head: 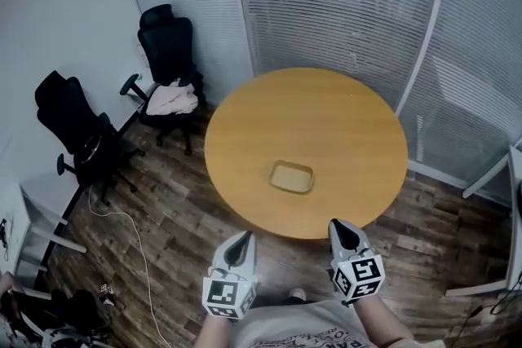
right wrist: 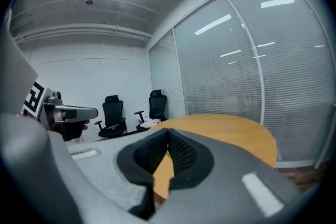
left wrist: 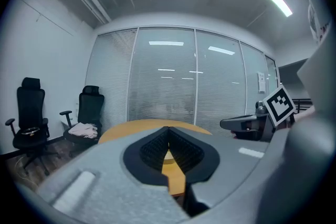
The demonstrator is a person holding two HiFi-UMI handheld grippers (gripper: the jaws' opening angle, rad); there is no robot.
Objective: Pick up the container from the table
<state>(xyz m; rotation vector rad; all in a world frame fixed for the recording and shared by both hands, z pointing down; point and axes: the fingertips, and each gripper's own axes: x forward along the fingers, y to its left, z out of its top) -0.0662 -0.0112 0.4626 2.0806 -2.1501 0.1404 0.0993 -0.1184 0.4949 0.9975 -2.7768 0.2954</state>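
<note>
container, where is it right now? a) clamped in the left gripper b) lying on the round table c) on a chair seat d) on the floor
b: the container lies on the table toward its near edge, with the left gripper and right gripper short of it.

- A round wooden table (head: 326,122) stands on a dark plank floor (head: 183,212).
- One shallow, pale container (head: 291,177) lies on it, toward the near edge; apparently rectangular, details too small to tell.
</note>
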